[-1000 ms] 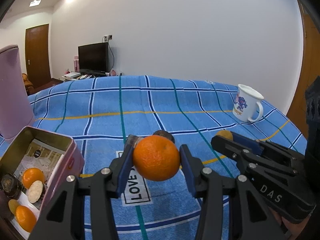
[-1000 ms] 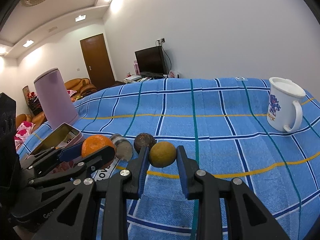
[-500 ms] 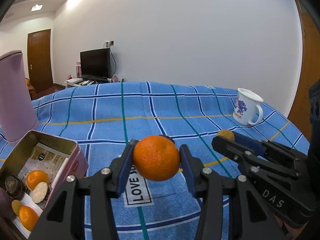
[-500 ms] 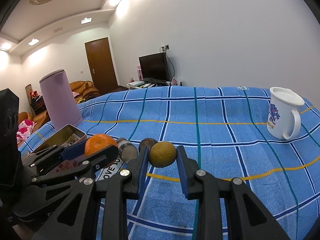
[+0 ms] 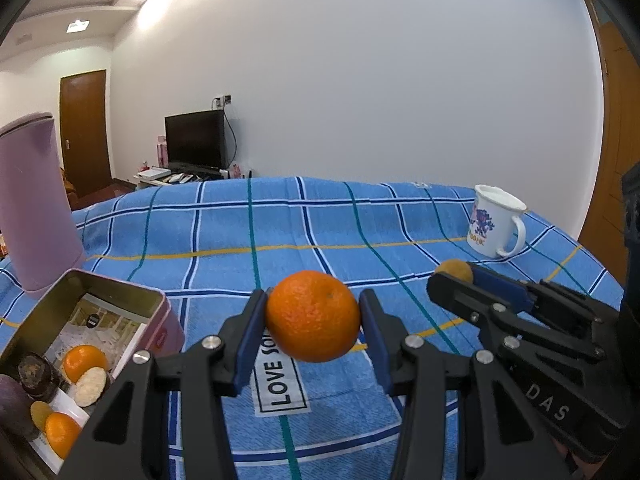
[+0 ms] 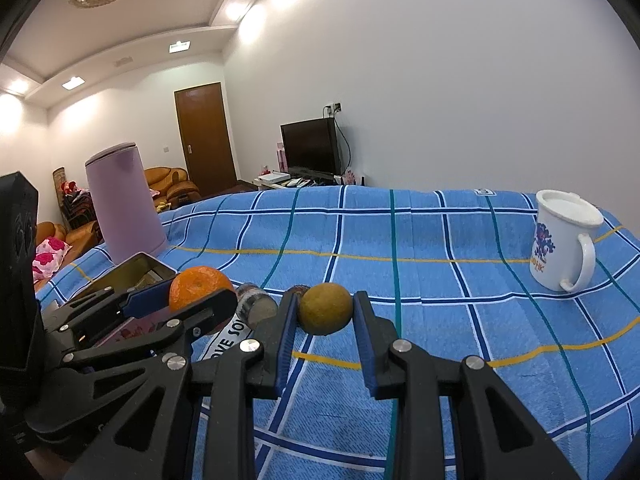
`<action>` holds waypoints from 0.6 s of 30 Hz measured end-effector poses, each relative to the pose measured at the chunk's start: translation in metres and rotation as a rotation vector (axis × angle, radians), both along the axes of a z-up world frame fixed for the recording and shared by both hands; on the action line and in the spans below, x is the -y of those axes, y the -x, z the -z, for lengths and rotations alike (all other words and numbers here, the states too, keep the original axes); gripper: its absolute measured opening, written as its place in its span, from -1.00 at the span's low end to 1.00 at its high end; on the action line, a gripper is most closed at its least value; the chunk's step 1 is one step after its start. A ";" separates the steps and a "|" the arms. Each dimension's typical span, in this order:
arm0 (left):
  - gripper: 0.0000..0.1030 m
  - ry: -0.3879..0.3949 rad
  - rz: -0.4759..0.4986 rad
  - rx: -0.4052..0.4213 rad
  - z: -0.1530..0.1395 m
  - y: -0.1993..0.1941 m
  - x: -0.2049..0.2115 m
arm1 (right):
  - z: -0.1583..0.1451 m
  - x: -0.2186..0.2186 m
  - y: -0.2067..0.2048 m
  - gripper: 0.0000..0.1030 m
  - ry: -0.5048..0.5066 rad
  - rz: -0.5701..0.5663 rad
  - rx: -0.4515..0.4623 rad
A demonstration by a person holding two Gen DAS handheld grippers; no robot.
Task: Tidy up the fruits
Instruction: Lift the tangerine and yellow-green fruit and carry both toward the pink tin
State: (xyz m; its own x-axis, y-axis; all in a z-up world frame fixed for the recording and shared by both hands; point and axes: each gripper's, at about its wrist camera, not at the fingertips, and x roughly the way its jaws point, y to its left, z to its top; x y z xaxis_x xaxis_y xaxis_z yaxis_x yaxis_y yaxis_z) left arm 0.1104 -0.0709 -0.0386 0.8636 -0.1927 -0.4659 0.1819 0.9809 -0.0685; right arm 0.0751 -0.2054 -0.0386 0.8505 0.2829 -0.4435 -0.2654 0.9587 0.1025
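The left gripper [image 5: 313,316] pinches an orange [image 5: 313,315] between its fingers, held above the blue checked cloth [image 5: 320,220] beside the open tin [image 5: 116,292] at the table's left edge. The right gripper [image 6: 325,309] clamps a yellow-brown fruit [image 6: 326,308] off the cloth; a white mug [image 6: 564,240] stands near the right edge

A white mug [image 6: 564,242] stands on the blue checked cloth [image 5: 320,224]. A lilac canister [image 6: 124,216] sits at the far left; 1 dark television [image 5: 196,140] stands against the wall.
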 end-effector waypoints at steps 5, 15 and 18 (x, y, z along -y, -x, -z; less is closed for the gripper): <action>-0.06 -0.010 -0.007 0.017 -0.001 0.004 0.000 | -0.002 -0.002 0.005 -0.42 0.011 0.000 0.027; -0.06 -0.017 -0.037 0.037 -0.004 0.010 -0.003 | -0.006 -0.004 0.013 -0.42 0.020 -0.003 0.067; -0.06 -0.013 -0.041 0.038 -0.004 0.012 -0.005 | -0.006 -0.006 0.015 -0.42 0.025 -0.005 0.076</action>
